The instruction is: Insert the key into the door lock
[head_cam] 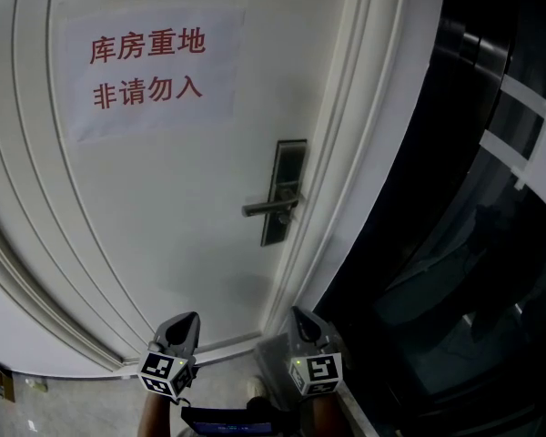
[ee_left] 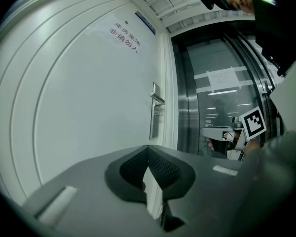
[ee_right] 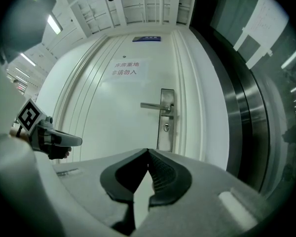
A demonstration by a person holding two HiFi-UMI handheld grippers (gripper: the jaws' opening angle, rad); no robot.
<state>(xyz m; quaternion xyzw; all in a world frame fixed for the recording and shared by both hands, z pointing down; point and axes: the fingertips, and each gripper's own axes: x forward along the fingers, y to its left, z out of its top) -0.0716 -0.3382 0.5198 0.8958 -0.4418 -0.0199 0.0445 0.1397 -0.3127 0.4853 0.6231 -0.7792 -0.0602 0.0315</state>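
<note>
Fingers of the right gripper [ee_right: 148, 151] and the left gripper [ee_left: 148, 147] are closed tip to tip; I cannot tell whether either holds a key. Both point at the door [ee_right: 113, 117], well apart from its lock [ee_right: 166, 128], which sits under the handle [ee_right: 155, 105].

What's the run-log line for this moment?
left gripper: shut | right gripper: shut | key: not visible | door lock: untouched, both grippers short of door
</note>
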